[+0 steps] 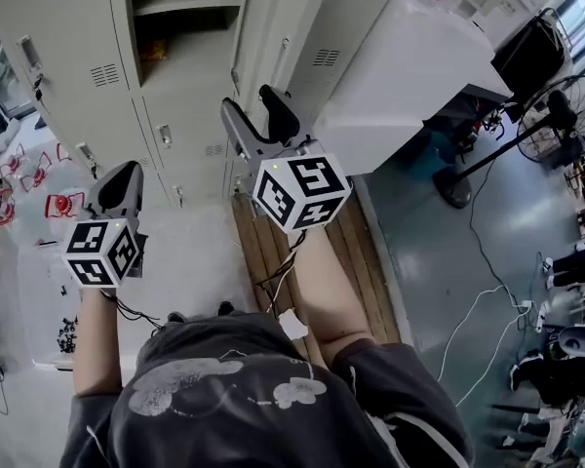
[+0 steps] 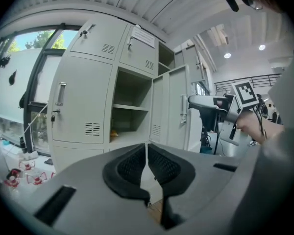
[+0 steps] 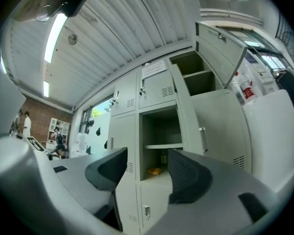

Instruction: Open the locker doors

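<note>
Pale grey steel makes up the locker bank (image 1: 68,66) that stands straight ahead of both your grippers. Its middle compartment (image 3: 161,131) is open, with one shelf (image 3: 164,146) across it and a small orange thing (image 3: 154,171) on its bottom. The middle door (image 3: 220,126) is swung wide to the right, its handle facing you. Above and to the right, an upper compartment (image 3: 198,75) is open too. The tall left door (image 2: 81,102), with vent slots and a handle, is closed, and so is the small lower door (image 3: 152,204).

Your left gripper (image 2: 147,153) is clenched, pads together with nothing between them. Your right gripper (image 3: 147,160) is released, its jaws well apart and empty, pointing at the open compartment without touching the lockers.

You stand on wooden boards (image 1: 351,252) laid beside a grey-green floor (image 1: 439,261). A big white cabinet (image 1: 409,76) sits right of the lockers, a standing fan (image 1: 556,115) beyond it, and white cables (image 1: 478,310) trail across the floor. Windows (image 2: 29,38) show left of the bank.
</note>
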### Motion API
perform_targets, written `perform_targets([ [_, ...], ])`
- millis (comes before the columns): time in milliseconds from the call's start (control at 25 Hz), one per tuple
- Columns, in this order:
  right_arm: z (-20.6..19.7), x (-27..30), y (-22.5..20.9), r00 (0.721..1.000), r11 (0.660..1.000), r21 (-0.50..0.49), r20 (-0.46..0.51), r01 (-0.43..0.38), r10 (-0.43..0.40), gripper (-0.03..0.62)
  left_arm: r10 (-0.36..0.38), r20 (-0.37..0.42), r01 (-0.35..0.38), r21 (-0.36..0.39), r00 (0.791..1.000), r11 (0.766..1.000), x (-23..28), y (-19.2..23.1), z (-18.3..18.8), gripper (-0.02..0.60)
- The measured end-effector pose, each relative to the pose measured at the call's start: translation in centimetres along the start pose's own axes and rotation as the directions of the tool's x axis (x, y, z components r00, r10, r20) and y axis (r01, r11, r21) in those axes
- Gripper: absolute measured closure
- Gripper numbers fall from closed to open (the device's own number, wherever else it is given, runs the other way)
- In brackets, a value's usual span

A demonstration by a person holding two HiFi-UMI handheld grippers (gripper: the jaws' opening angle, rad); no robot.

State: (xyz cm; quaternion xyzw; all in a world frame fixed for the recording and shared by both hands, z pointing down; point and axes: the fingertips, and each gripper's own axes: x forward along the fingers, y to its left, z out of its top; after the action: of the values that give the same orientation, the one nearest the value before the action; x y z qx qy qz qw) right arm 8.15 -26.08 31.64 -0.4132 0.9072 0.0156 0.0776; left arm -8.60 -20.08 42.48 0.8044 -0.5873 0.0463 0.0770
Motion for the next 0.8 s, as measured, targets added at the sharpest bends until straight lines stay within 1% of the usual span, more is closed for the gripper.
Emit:
perform_targets([
  [120, -1.4, 0.9, 2.0, 0.998, 0.998, -0.009, -0.02, -0.064, 0.064, 0.306, 0.067, 0.002, -0.067, -0.012, 0.998, 0.998, -1.6, 1.5, -0.7, 0.56],
  [200, -2.5, 1.7, 3.4, 0.994, 0.995, 0.011, -0.029, -0.102, 0.103, 0.294, 0.117, -0.005, -0.117, -0.015, 0.993, 0.993, -3.0, 2.9, -1.3, 0.56],
  [280, -3.8, 2.8, 5.2, 0.986, 0.987, 0.043, -0.043, -0.157, 0.159, 0.286, 0.179, -0.013, -0.18, -0.012, 0.984, 0.984, -4.9, 4.5, -1.8, 0.56],
  [360, -4.8, 3.8, 6.3, 0.98, 0.98, 0.067, -0.059, -0.185, 0.189, 0.283, 0.226, -0.014, -0.226, -0.022, 0.974, 0.974, -6.0, 6.1, -1.9, 0.56],
  [480, -5.9, 4.7, 7.2, 0.978, 0.981, 0.078, -0.09, -0.179, 0.186, 0.283, 0.249, -0.013, -0.25, -0.061, 0.968, 0.966, -6.6, 8.3, -2.1, 0.56],
  [640, -8.1, 6.6, 10.4, 0.965, 0.974, 0.077, -0.138, -0.215, 0.224, 0.283, 0.297, -0.012, -0.297, -0.096, 0.955, 0.95, -8.3, 12.2, -3.1, 0.56],
  [720, -9.1, 7.8, 11.6, 0.96, 0.973, 0.075, -0.159, -0.219, 0.229, 0.283, 0.307, -0.014, -0.307, -0.114, 0.951, 0.945, -8.7, 14.2, -3.6, 0.56],
  [800, -9.7, 9.3, 12.7, 0.96, 0.974, 0.073, -0.17, -0.214, 0.224, 0.283, 0.305, -0.017, -0.305, -0.124, 0.952, 0.944, -8.9, 16.2, -3.8, 0.56],
])
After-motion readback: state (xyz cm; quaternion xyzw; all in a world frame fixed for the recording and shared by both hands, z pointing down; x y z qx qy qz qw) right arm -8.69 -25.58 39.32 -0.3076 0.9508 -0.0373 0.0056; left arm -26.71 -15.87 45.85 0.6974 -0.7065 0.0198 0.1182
